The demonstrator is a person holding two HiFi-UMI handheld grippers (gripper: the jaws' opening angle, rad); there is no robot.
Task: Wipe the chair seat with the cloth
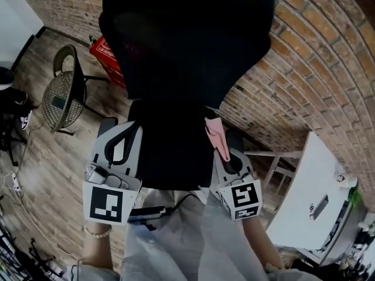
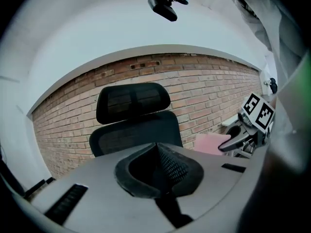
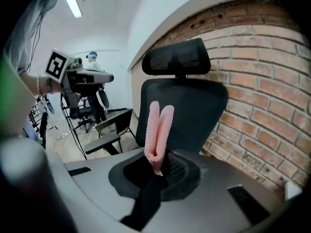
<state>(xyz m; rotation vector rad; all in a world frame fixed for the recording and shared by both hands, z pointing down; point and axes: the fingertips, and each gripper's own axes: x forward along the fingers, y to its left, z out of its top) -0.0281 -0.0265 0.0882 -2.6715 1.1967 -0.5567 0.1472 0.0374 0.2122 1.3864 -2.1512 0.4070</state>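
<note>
A black office chair fills the middle of the head view, its seat lying between my two grippers. In the same view my right gripper is at the seat's right edge, shut on a folded pink cloth that sticks up from its jaws. The right gripper view shows the cloth upright between the shut jaws, with the chair back behind it. My left gripper is at the seat's left edge, shut with nothing in it. In the left gripper view the chair back is ahead, and the cloth is off to the right.
A brick wall runs behind and to the right of the chair. A wicker chair and a red box stand at the back left. A white cabinet is at the right. Cables lie on the wooden floor.
</note>
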